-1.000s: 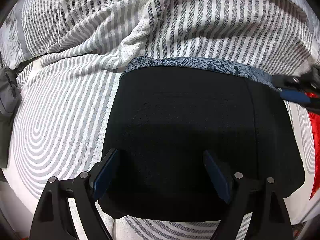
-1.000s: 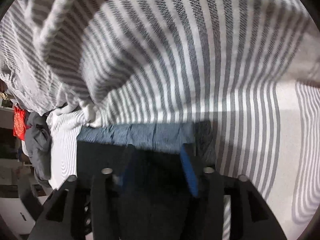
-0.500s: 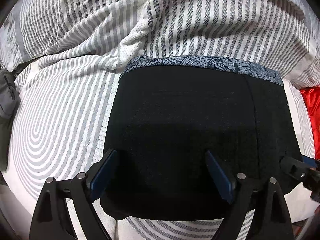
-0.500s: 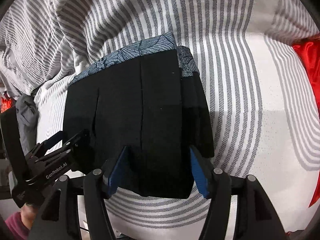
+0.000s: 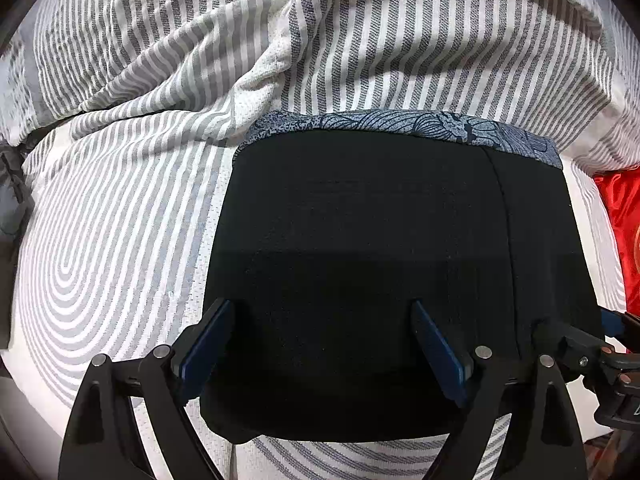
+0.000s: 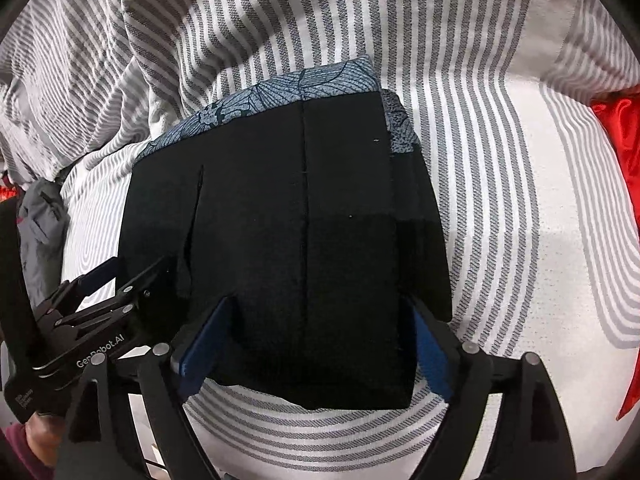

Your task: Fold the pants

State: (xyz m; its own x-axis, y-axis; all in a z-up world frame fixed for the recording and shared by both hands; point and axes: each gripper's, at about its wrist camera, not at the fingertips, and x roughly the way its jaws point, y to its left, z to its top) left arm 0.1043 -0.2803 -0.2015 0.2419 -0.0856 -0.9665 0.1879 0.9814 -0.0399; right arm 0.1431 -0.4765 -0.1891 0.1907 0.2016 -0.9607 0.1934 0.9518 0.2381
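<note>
Pants (image 5: 384, 272), black and folded into a compact rectangle, lie flat on the striped bedsheet (image 5: 112, 240) in front of me, with a band of blue patterned fabric (image 5: 400, 126) showing along their far edge. From my left wrist camera I see the left gripper (image 5: 320, 344) low over the near edge of the bundle, its blue-padded fingers (image 5: 206, 340) spread wide with black cloth filling the gap between them; they close on nothing, and I cannot tell whether they touch the fabric. The right gripper (image 5: 592, 344) shows at the lower right of that view, beside the pants' right-hand near corner. My right wrist camera gives the same stack from a slight angle: the pants (image 6: 288, 240) sit with a vertical seam running down the top layer, the patterned fabric (image 6: 280, 96) peeking out along the far edge and at the far right corner. The right gripper (image 6: 320, 344) is also spread wide over the near edge, blue fingers (image 6: 430, 356) either side of the bundle's near right part and gripping nothing. The left gripper (image 6: 116, 276) appears at the lower left there, beside the pants' left edge, fingers parted. A rumpled striped blanket (image 5: 360, 40) is heaped beyond the pants, a grey garment (image 6: 40, 224) lies off to the left, and red cloth (image 6: 624, 128) shows at the right edge of the bed.
</note>
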